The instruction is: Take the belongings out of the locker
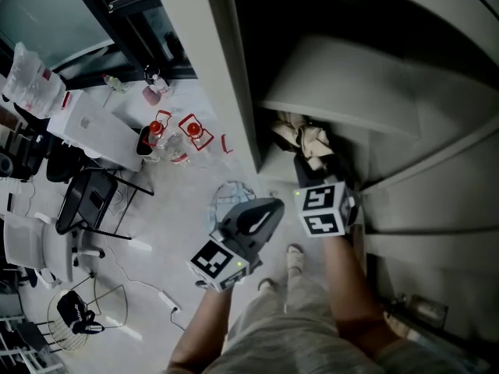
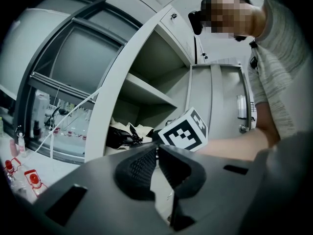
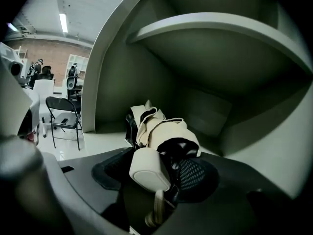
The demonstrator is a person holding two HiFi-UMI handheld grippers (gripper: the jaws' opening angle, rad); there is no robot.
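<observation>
The locker (image 1: 327, 68) stands open, with one shelf (image 3: 210, 26) across its lower bay. A heap of cream and black belongings (image 3: 164, 131) lies on the bay floor under that shelf; the same heap (image 1: 306, 140) shows in the head view. My right gripper (image 3: 155, 164) reaches into the bay and is shut on a cream padded piece (image 3: 148, 166) of the heap, with a strap hanging below it. Its marker cube (image 1: 323, 209) sits at the locker mouth. My left gripper (image 2: 156, 150) is outside the locker, lower left of the right one, shut with nothing between its pads.
The locker door (image 2: 222, 99) hangs open on the right. Left of the locker, a white table (image 1: 101, 127) carries red-capped bottles (image 1: 156, 131). A black folding chair (image 1: 90, 201) and a wire basket (image 1: 78, 310) stand on the floor. My feet (image 1: 295, 259) are just below the grippers.
</observation>
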